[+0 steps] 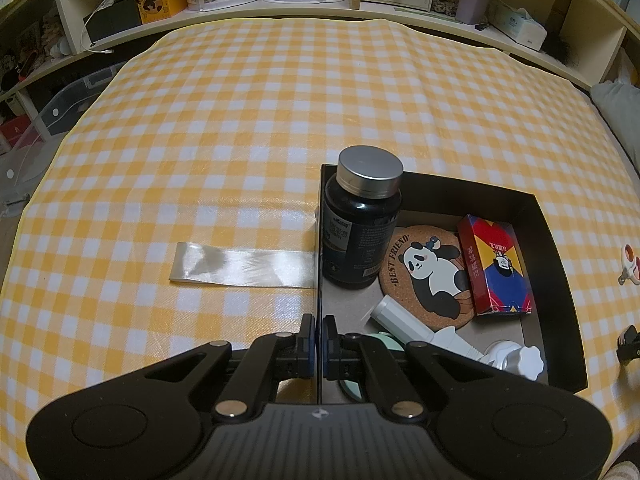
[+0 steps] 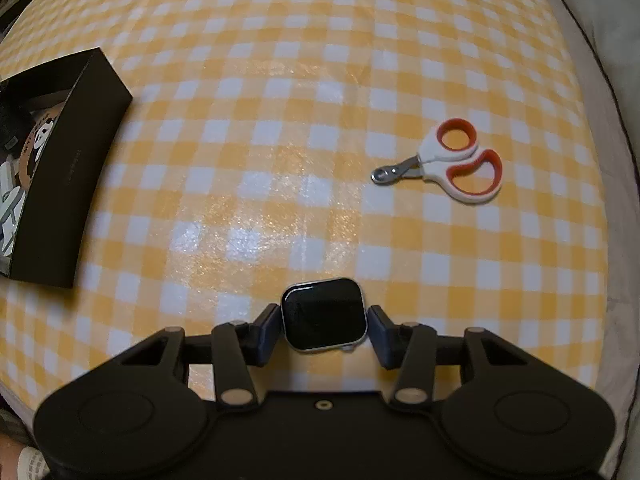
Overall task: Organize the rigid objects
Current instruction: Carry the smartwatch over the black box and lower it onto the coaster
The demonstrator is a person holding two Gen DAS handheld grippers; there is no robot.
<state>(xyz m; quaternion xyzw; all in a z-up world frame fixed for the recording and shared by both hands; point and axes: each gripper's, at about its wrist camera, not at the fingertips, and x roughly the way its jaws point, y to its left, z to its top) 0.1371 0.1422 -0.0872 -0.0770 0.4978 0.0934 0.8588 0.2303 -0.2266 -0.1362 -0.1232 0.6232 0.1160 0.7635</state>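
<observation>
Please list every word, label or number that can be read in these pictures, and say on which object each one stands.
"BEST FRIEND": on the round cork coaster with a panda, inside the black box.
Dark bottle: label print too small to read.
Red and blue card box: characters too blurred to read.
Shelf items at the back: their print is unreadable.
Watch and scissors: no text visible.
</observation>
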